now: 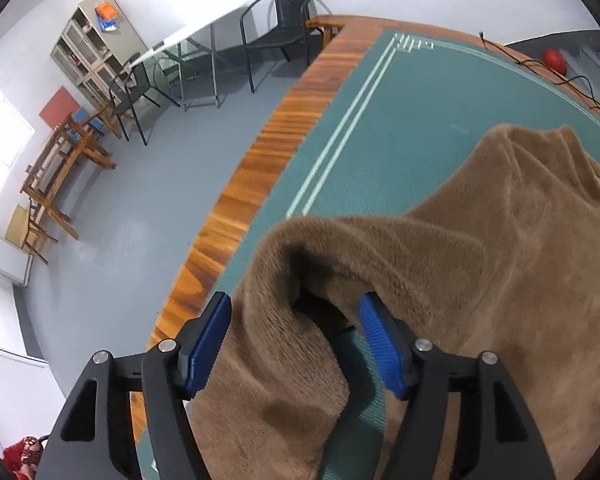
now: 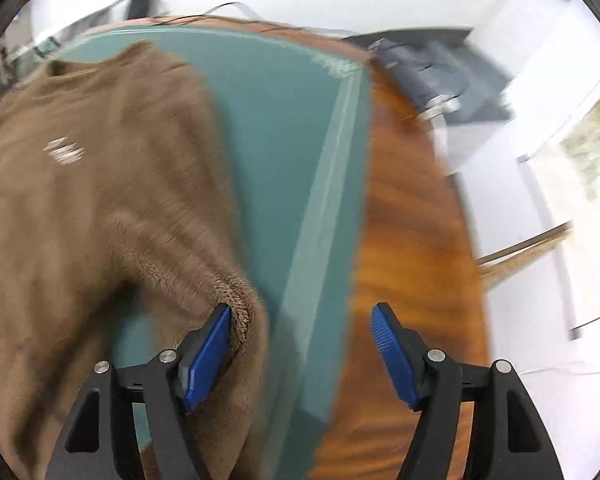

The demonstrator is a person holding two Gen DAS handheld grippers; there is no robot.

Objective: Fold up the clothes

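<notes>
Left hand-held gripper (image 1: 294, 346): matte black linkage arms with triangular cut-outs, silver round pivot pins, ribbed blue pads (image 1: 208, 344) on black finger blocks. Right hand-held gripper (image 2: 302, 354): same black frame, same silver pins, same ribbed blue pads (image 2: 392, 354).

A brown fleece sweater (image 1: 500, 264) lies spread and rumpled on a green mat, its pile soft and fuzzy. In the left wrist view one edge humps up into a loose hollow fold near the mat's edge, with a strip hanging toward the camera. In the blurred right wrist view the sweater (image 2: 100, 184) shows a small white mark and a ribbed cuff.
</notes>
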